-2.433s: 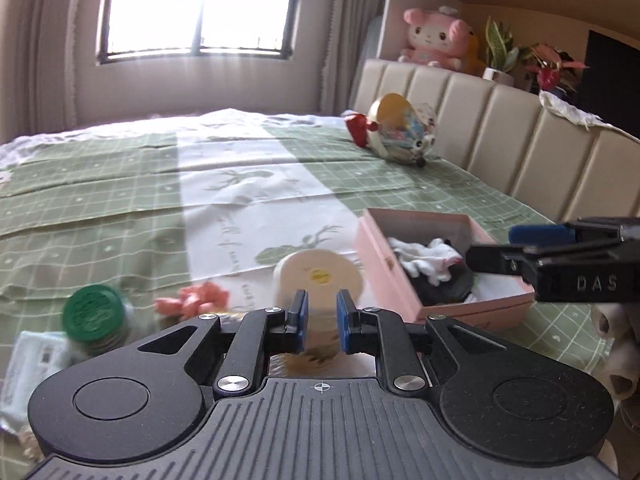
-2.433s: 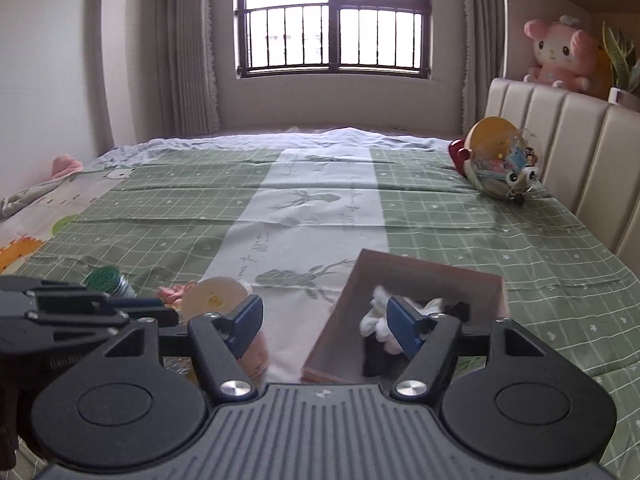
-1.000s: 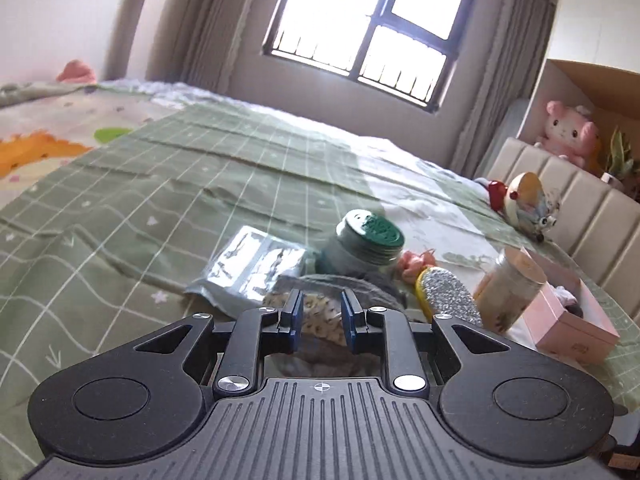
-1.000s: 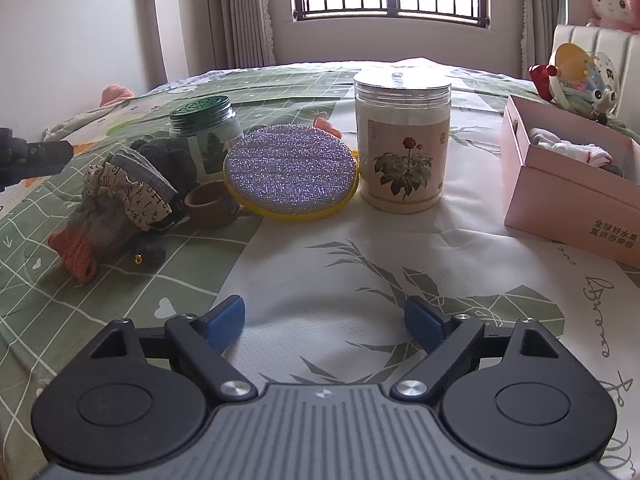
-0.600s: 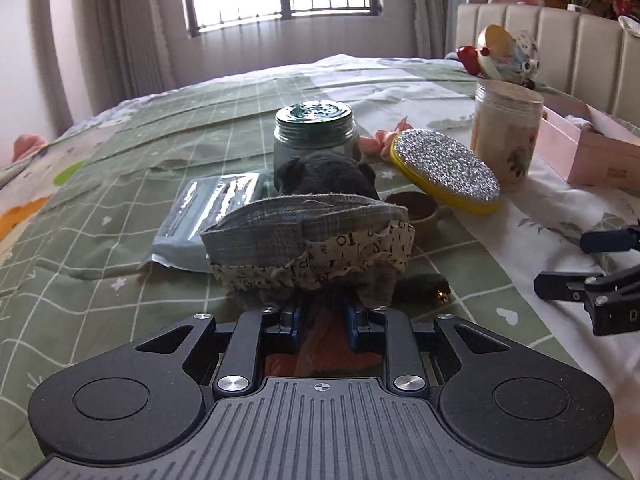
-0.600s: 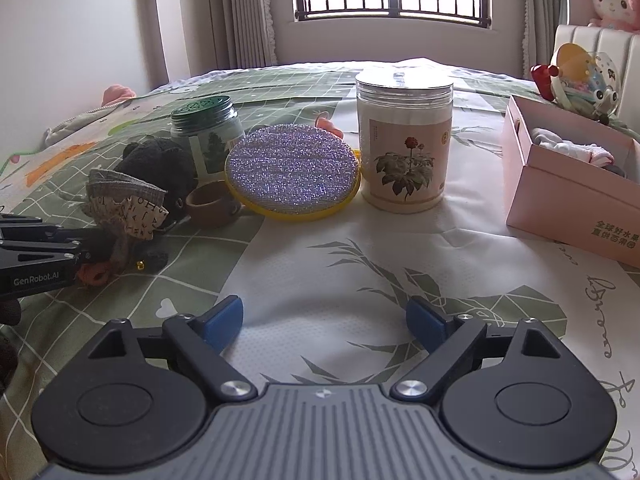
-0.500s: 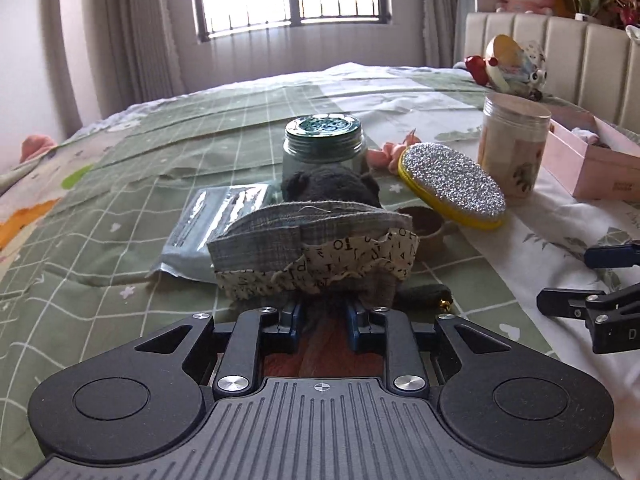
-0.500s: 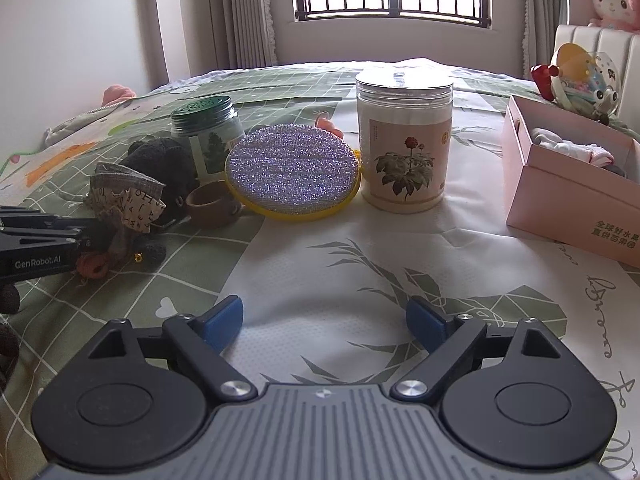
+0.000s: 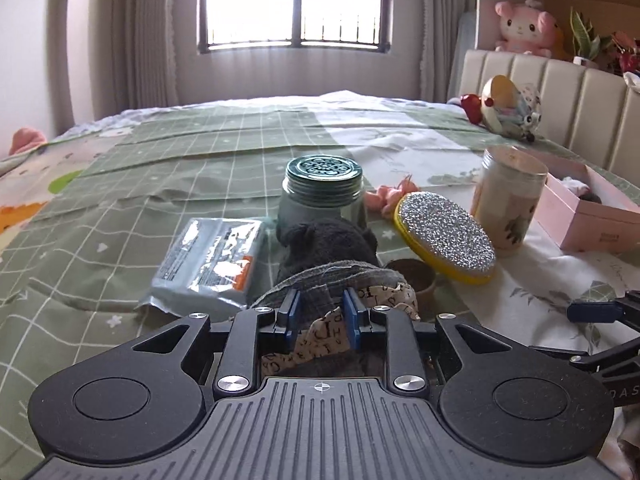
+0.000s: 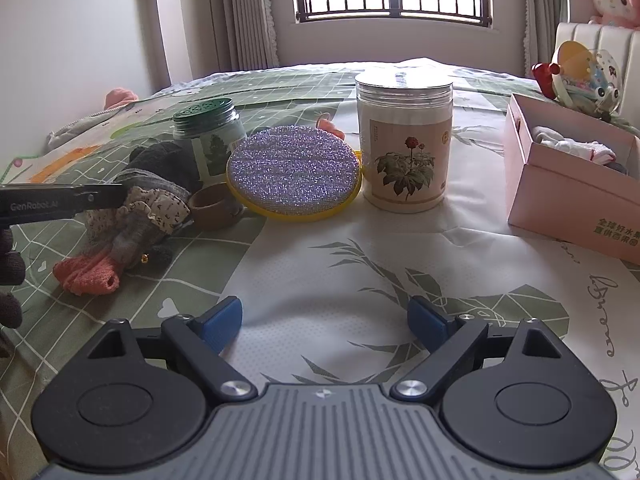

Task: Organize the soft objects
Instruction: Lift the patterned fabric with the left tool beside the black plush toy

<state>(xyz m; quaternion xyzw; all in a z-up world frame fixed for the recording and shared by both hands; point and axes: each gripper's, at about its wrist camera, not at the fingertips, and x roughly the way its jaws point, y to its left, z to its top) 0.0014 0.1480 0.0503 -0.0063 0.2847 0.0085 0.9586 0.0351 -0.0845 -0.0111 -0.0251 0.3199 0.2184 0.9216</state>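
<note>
A grey sock (image 9: 332, 276) (image 10: 136, 216) with a letter-print frill and an orange toe lies on the green bedspread. My left gripper (image 9: 321, 312) (image 10: 116, 196) is over its cuff, jaws a narrow gap apart, with the fabric between the pads; I see no squeeze. A dark fuzzy soft item (image 9: 328, 236) (image 10: 160, 160) lies just behind the sock. The pink box (image 9: 592, 224) (image 10: 568, 196) at the right holds white and dark socks. My right gripper (image 10: 324, 322) (image 9: 592, 312) hovers wide open and empty over the white sheet in front.
Behind the sock stand a green-lidded jar (image 9: 322, 196), a glittery yellow-rimmed pad (image 10: 294, 172), a wooden ring (image 10: 212, 204) and a tall flower-label jar (image 10: 404, 140). A foil packet (image 9: 212, 260) lies left. A small pink soft item (image 9: 384, 198) lies behind the pad.
My left gripper swung round and came in over the sock's cuff; the sock, bunched up half a second ago, now lies stretched out. The right gripper kept still.
</note>
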